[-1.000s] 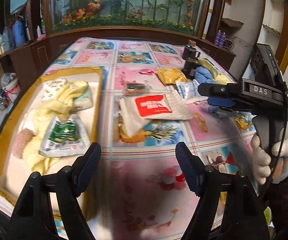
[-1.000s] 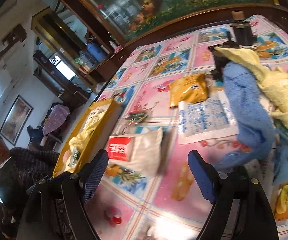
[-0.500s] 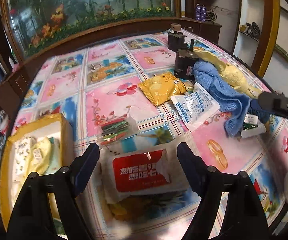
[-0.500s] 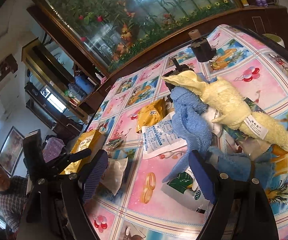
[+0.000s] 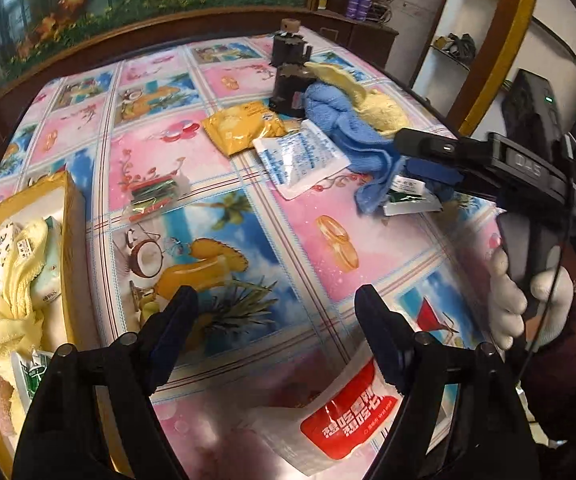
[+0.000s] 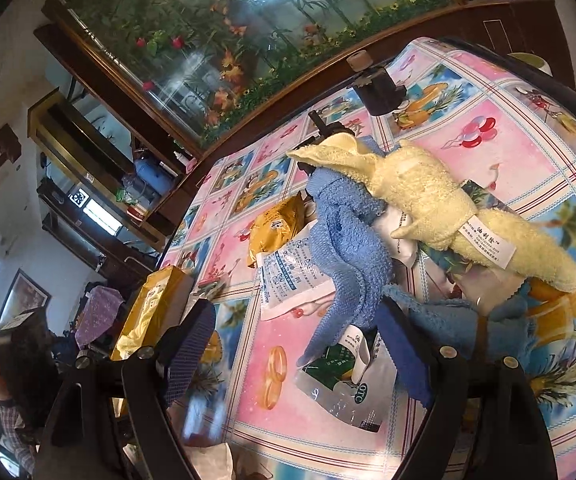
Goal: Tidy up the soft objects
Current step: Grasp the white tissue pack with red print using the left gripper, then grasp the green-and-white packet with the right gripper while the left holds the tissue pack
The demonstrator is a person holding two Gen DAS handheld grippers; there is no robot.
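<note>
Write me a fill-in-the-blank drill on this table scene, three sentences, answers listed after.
1. The yellow towel lies draped over the ____ towel.
2. Both the left gripper and the right gripper have their jaws ____.
3. The gold-rimmed box at the table's left edge already holds a crumpled ____ cloth.

Missing words: blue; open; yellow

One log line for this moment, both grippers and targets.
left gripper: open, empty | right gripper: open, at blue towel | yellow box: partly filled
</note>
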